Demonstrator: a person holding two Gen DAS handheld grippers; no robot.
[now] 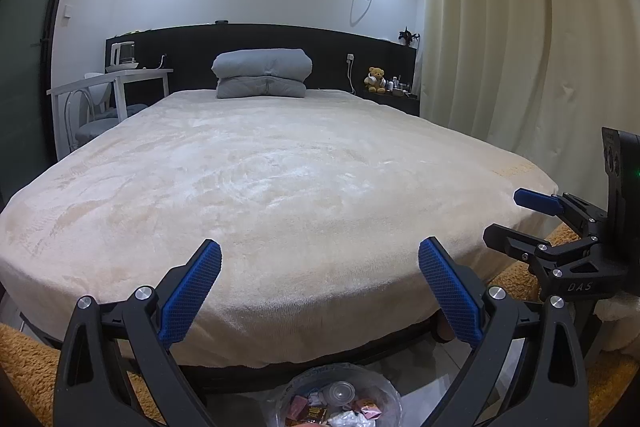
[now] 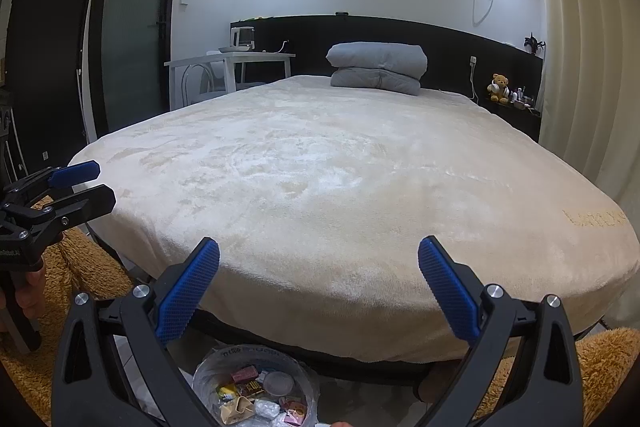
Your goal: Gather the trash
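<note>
Both grippers hover side by side at the foot edge of the bed (image 1: 304, 187), the left gripper (image 1: 320, 291) and the right gripper (image 2: 318, 287) each with blue pads spread wide and nothing between them. Directly below them, on the floor against the bed's foot, stands the trash bin (image 2: 208, 367), lined with clear plastic and holding wrappers and a cup. Beyond the edge, the cream blanket lies bare up to the folded grey quilt (image 1: 262, 73) at the headboard.
</note>
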